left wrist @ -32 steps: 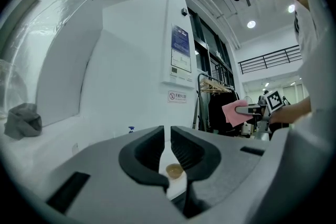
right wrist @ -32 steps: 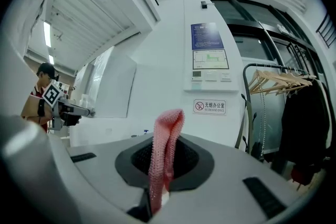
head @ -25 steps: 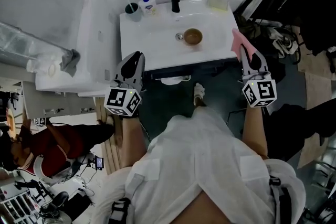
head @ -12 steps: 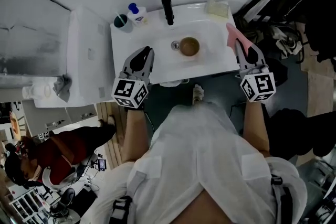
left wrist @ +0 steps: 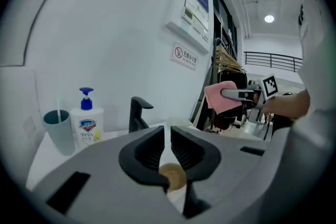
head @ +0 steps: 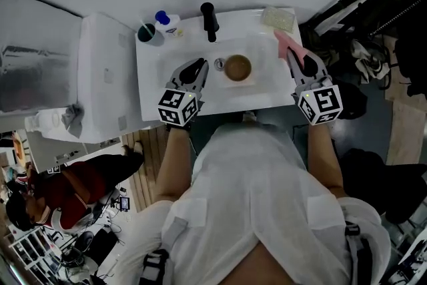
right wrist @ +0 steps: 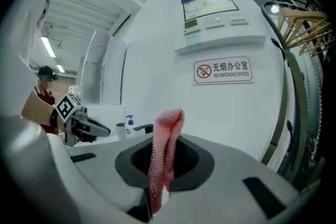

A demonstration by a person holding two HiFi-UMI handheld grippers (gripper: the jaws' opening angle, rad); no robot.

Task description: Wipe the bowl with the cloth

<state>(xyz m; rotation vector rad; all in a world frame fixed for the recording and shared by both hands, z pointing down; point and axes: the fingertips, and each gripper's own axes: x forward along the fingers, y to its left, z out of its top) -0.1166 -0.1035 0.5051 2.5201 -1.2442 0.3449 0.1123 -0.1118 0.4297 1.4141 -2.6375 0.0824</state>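
- The wiping has not started, I think. The cloth is not on the bowl yet. All the rubbing is left to do.
- The bowl is brown and sits in the middle of the sink, right way up. Nothing touches it.
- The left hand-held gripper is just beside the bowl, on its left. Its jaws are only a little apart and hold nothing. It could help keep the bowl from sliding.
- The right hand-held gripper is over the right edge of the sink. Its jaws are pinching the pink cloth, which sticks up out of them.
- Next, I think the cloth has to go over to the bowl and rub inside it.
- Now the count, big things first:
- One white sink.
- Two hand-held grippers.
- One bowl.
- One pink cloth.
- One black tap, at the middle of the back edge.
- One soap bottle with a blue pump, near the back left corner.
- One dark cup, at the back left corner, next to the bottle.
- One pale pad, at the back right corner. It may be a sponge, but I cannot tell.
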